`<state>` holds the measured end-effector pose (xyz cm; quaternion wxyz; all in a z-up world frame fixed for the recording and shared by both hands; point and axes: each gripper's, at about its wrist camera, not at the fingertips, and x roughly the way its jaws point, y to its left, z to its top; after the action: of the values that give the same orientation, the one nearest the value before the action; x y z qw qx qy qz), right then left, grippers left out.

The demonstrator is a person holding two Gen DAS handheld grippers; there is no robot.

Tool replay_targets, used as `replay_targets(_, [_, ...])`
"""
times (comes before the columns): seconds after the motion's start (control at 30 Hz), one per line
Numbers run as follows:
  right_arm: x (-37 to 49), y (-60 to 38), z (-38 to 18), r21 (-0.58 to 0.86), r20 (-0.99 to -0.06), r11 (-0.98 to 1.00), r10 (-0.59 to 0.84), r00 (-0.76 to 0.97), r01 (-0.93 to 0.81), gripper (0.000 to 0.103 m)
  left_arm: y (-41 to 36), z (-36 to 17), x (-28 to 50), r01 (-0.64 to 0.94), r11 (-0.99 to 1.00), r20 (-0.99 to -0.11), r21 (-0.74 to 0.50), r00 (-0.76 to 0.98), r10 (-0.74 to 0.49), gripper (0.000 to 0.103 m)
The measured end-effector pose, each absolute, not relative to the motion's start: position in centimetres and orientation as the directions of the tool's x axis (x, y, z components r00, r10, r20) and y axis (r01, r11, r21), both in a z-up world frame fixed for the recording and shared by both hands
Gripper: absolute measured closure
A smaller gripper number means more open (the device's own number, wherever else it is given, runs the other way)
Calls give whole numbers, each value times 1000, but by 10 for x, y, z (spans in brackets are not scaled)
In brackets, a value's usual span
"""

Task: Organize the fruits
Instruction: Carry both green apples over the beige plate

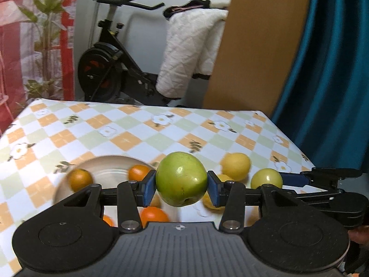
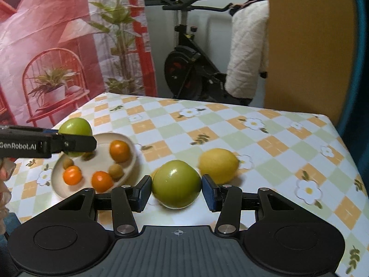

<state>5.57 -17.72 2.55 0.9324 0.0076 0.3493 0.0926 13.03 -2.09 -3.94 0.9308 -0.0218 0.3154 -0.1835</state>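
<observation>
Two green apples are held, one in each pair of tongs. Nearest in the left wrist view, the left tongs hold a green apple between their blue pads, clear of the bench. In the right wrist view, the right tongs grip the other green apple the same way, pads pressed to both its sides. Just behind that fruit a yellow lemon lies on the checked, flower-printed cloth. To the left a pale plate carries three oranges and a few small brownish fruits, with the left tongs and their apple above its far rim. Beyond the bench stand an exercise bike draped with a white quilted jacket, and a red printed backdrop.
</observation>
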Motion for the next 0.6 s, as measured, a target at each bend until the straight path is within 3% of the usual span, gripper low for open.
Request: replay_targets(0.6, [97,-93,17,78,-673,952,270,689,-297,59,60,-45,149,227,958,-587,-174,757,-286,54])
